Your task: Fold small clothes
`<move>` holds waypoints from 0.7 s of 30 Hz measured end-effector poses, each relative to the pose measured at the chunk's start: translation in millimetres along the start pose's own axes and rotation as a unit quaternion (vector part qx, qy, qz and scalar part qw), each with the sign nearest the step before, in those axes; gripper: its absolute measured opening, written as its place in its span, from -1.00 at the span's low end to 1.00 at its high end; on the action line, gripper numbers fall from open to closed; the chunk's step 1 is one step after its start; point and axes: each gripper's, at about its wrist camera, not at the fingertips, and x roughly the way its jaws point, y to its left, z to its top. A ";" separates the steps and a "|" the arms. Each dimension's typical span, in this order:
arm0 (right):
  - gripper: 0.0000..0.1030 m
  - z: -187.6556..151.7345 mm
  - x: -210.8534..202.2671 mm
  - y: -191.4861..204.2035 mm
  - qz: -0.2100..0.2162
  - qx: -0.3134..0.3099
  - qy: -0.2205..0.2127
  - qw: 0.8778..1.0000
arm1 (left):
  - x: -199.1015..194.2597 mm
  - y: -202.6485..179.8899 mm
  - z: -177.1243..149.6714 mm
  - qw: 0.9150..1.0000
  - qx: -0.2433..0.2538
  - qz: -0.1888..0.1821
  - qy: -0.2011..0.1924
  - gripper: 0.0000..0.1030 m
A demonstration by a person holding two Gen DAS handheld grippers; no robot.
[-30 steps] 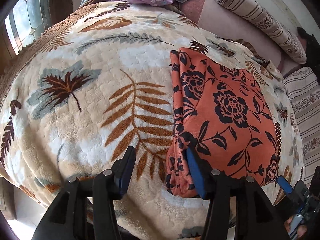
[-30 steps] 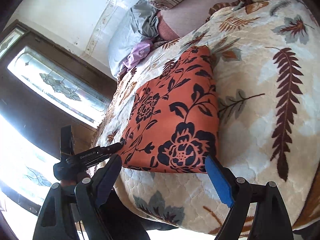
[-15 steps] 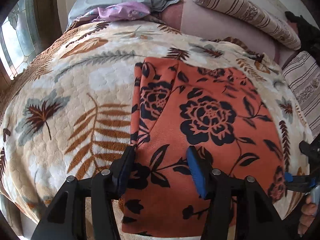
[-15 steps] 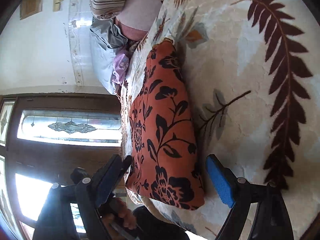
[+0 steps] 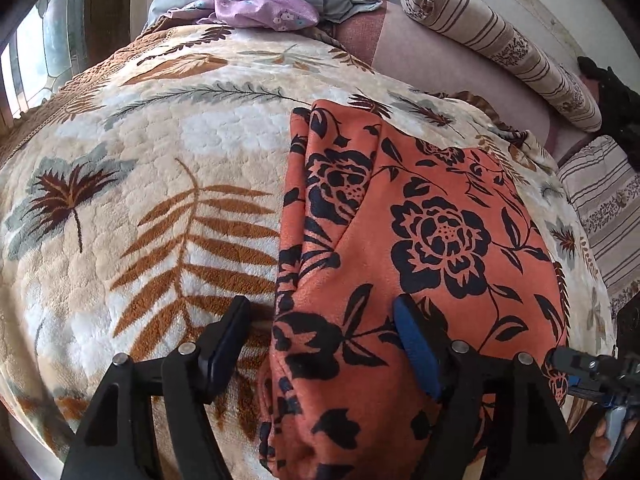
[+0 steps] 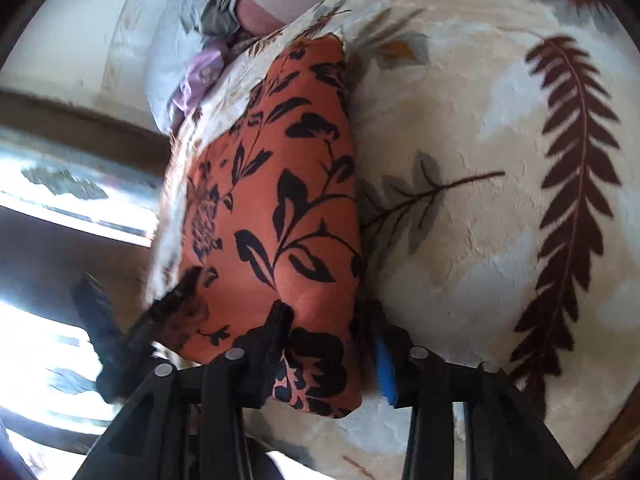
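An orange garment with black flowers (image 5: 420, 248) lies folded on the leaf-print blanket (image 5: 160, 184). My left gripper (image 5: 320, 340) is open, its jaws either side of the garment's near left edge. In the right wrist view the same garment (image 6: 280, 200) runs away from me. My right gripper (image 6: 332, 344) is open but narrowed, its jaws straddling the garment's near right corner. I cannot tell whether the pads touch the cloth. The left gripper (image 6: 168, 304) shows blurred at the garment's other near corner.
Grey and purple clothes (image 5: 264, 12) lie piled at the head of the bed. A striped bolster (image 5: 500, 44) and a striped cloth (image 5: 608, 208) sit to the right. A window (image 6: 60, 200) is on the left. The blanket's near edge drops off below the grippers.
Both grippers have moved in onto the garment's near edge. The right gripper's jaws have narrowed around the near right corner. The left gripper shifted a little left, across the left edge.
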 end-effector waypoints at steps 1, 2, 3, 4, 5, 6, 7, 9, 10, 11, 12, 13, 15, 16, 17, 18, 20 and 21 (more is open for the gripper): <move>0.37 2.5 -7.4 1.5 0.011 0.007 -0.008 1.000 | -0.3 0.6 -0.1 1.000 -0.001 -0.001 0.000 0.47; 0.43 7.3 -14.3 4.8 0.025 0.008 -0.020 0.999 | -0.5 0.3 -0.2 1.000 -0.001 -0.001 0.000 0.47; 0.49 13.8 -18.7 8.8 0.041 0.006 -0.027 0.999 | -0.7 -0.1 0.0 1.000 -0.001 0.000 0.000 0.47; 0.57 21.3 -19.8 12.5 0.055 0.007 -0.031 0.998 | -0.8 -0.6 0.0 1.000 -0.001 0.001 0.000 0.47; 0.63 31.0 -16.7 13.8 0.060 0.013 -0.030 0.998 | -0.6 -0.7 0.2 1.000 -0.001 0.002 -0.001 0.47; 0.70 41.2 -9.4 15.8 0.060 0.019 -0.026 0.998 | -0.5 -0.7 0.3 1.000 -0.001 0.002 -0.001 0.47; 0.70 50.5 1.3 15.0 0.061 0.024 -0.015 0.998 | -0.6 -0.4 0.5 1.000 -0.001 0.001 -0.001 0.47; 0.64 61.0 26.5 11.5 0.057 0.042 0.016 0.997 | -0.7 -0.6 0.4 1.000 -0.002 0.000 -0.001 0.47; 0.19 57.8 34.1 16.9 0.036 0.026 0.021 0.999 | -1.0 -0.3 0.3 1.000 -0.002 0.001 -0.001 0.47; -0.11 48.0 30.8 27.9 0.006 -0.020 0.007 1.000 | -1.2 0.1 0.1 1.000 -0.003 0.001 -0.001 0.47; -0.27 39.0 27.4 41.4 -0.026 -0.062 -0.008 0.998 | -1.8 0.5 -0.4 1.000 -0.003 0.001 -0.001 0.47; -0.31 30.6 24.4 49.0 -0.050 -0.084 -0.019 0.995 | -2.2 0.5 -0.8 1.000 -0.003 0.000 -0.001 0.47; -0.32 22.8 24.8 43.6 -0.082 -0.097 -0.026 0.992 | -2.0 -1.3 -1.1 1.000 -0.001 0.001 -0.002 0.49; -0.30 25.7 26.3 36.6 -0.076 -0.083 -0.023 0.993 | -1.9 -2.5 -1.4 1.000 0.001 0.003 -0.002 0.49; -0.25 29.1 24.7 30.2 -0.061 -0.056 -0.022 0.996 | -2.2 -3.5 -1.5 1.000 0.003 0.006 -0.004 0.49; -0.01 31.4 20.7 26.2 -0.045 -0.033 -0.025 0.998 | -2.7 -4.1 -1.8 1.000 0.005 0.008 -0.006 0.49; 0.28 36.2 9.2 25.3 -0.028 -0.018 -0.042 0.999 | -2.8 -3.1 -1.9 1.000 0.002 0.006 -0.006 0.49; 0.40 40.0 3.8 27.5 -0.022 -0.018 -0.055 0.998 | -2.4 -3.1 -1.5 1.000 0.001 0.006 -0.005 0.49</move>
